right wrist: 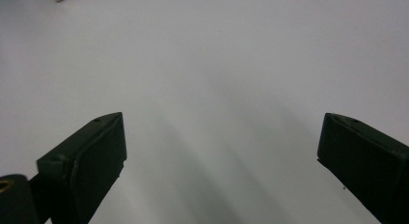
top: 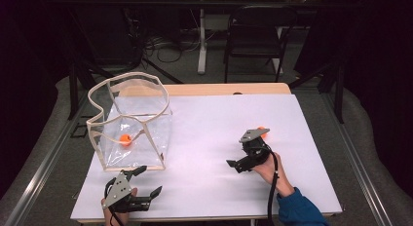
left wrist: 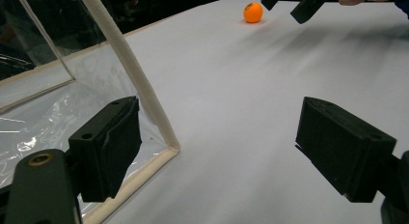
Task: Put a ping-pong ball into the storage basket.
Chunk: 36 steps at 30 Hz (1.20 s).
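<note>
My right hand-held gripper point(top: 246, 160) (wide open, empty, like my left hand-held gripper point(top: 141, 183)) could nudge the orange ball point(top: 263, 130) rolling off the tabletop point(top: 214, 138).

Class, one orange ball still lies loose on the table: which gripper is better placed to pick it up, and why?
Probably the right gripper: the loose orange ball lies just beside it, and its jaws are open. The left gripper sits far across the table, by the clear bag.
</note>
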Each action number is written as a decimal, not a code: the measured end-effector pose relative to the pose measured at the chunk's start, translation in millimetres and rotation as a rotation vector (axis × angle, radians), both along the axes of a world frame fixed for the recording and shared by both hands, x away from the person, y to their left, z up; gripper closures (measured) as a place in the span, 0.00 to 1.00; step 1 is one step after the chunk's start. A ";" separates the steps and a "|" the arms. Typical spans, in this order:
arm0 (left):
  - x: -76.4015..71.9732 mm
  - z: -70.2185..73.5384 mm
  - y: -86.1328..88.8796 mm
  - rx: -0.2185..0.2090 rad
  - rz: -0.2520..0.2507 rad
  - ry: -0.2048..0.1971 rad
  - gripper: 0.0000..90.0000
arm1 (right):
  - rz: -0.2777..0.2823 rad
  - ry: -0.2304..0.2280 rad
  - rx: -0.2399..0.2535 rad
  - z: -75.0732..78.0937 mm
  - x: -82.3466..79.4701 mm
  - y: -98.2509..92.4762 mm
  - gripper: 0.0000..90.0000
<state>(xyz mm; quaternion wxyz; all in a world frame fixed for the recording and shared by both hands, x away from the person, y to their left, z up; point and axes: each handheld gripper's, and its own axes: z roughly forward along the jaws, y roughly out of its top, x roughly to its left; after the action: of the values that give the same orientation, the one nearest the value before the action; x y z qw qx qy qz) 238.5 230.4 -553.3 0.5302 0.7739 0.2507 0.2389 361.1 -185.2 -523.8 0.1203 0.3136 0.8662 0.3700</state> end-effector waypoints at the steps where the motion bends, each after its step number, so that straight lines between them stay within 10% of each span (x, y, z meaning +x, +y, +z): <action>1: 0.1 -0.2 -0.1 -0.002 -0.001 0.000 0.18 | -0.006 0.001 -0.001 -0.1 -0.3 -1.7 0.03; 36: -1.2 0.0 -0.3 0.007 -0.009 -0.003 0.18 | -0.148 -0.009 -0.016 8.9 7.8 -51.6 0.03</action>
<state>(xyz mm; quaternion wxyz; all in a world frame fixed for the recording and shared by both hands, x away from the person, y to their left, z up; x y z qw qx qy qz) 237.3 230.1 -553.3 0.5288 0.7767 0.2455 0.2384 368.9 -236.9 -514.8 0.1538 0.3743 0.8429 0.3547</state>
